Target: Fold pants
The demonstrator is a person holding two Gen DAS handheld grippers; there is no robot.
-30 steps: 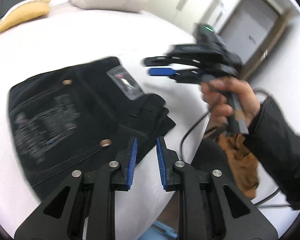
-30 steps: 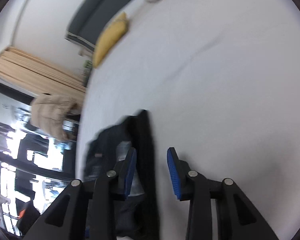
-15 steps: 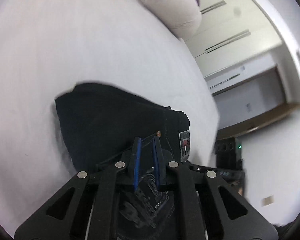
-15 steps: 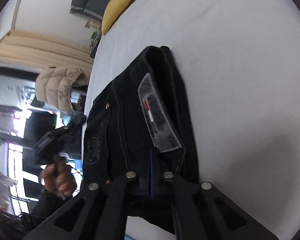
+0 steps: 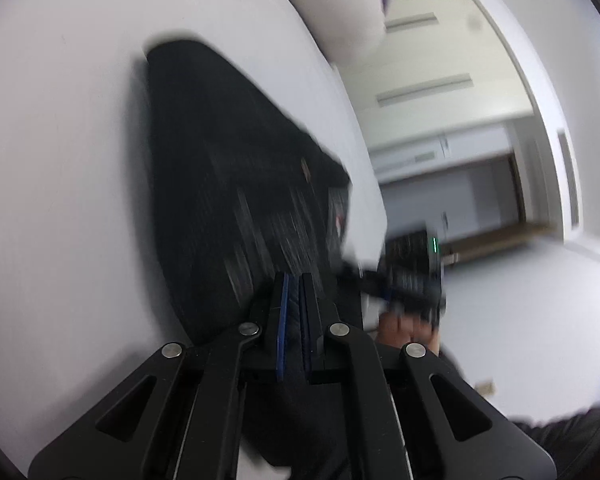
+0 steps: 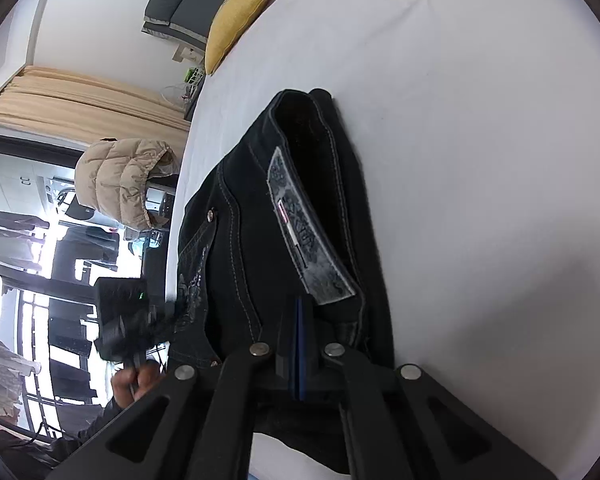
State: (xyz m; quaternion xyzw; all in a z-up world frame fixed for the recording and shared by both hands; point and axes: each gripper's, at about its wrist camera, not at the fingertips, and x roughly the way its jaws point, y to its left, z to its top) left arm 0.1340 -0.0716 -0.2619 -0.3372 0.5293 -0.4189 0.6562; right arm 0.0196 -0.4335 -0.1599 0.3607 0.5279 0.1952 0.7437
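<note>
On the white bed, ahead of both tongs:
Pants: black pants lie folded in a compact stack on the white bed sheet; the waistband faces the right tongs, with a grey label patch showing just beyond the fingertips.
Pants, left view: the same black pants extend away from the left tongs, motion-blurred.
Right gripper: blue pads pressed together on the near edge of the pants, just beside the label patch; fabric bunches around the fingers.
Left gripper: blue pads nearly together with dark pants fabric pinched between them at the near edge.
Left of right tongs: the left hand holds its unit at the bed edge.
Beyond pants: a yellow cushion lies far ahead of the right tongs.
Off the bed: a beige puffer jacket hangs to the left.
</note>
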